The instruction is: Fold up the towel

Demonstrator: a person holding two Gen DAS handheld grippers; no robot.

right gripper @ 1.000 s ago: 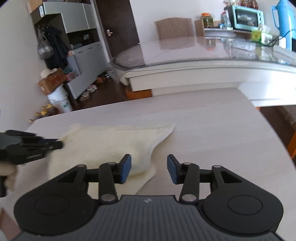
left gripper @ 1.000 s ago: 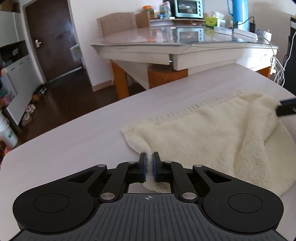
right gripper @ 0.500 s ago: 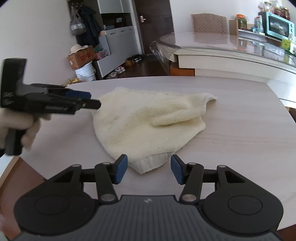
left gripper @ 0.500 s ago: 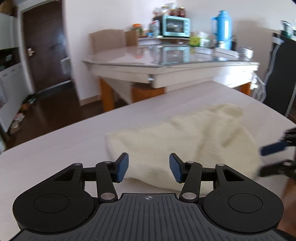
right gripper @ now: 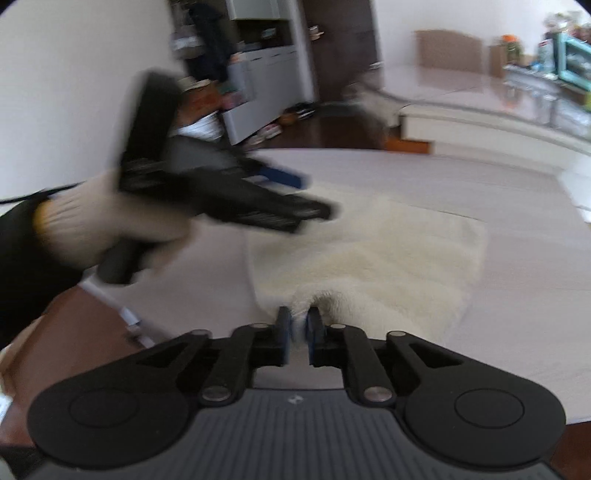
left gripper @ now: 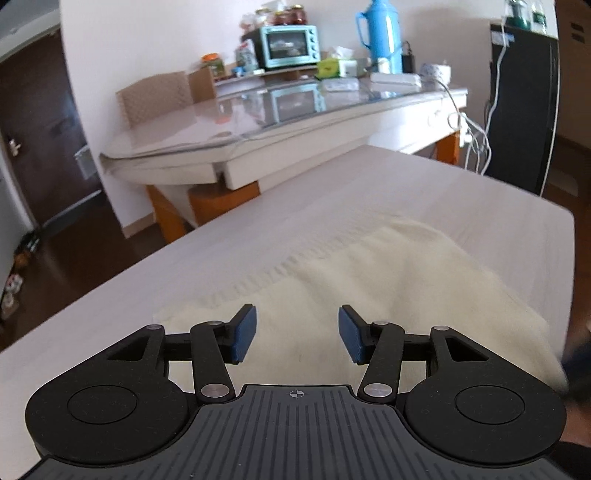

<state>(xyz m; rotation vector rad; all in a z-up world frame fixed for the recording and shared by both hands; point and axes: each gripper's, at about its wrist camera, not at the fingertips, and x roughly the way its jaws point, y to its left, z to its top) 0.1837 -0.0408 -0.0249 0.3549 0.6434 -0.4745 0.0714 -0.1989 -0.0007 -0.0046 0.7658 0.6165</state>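
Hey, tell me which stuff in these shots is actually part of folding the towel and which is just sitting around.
Part of the job:
- cream towel on the white table
- right gripper, shut on the towel's near edge
- left gripper, open over the towel

Just lying about:
- teal toaster oven
- blue thermos jug
- black fridge
- glass-topped table

Right wrist view: left gripper (right gripper: 295,199) and gloved hand (right gripper: 110,229) motion-blurred. Towel (right gripper: 369,258) near edge hidden behind gripper body. Left wrist view: dark smear (left gripper: 578,365) at right edge, unidentifiable.
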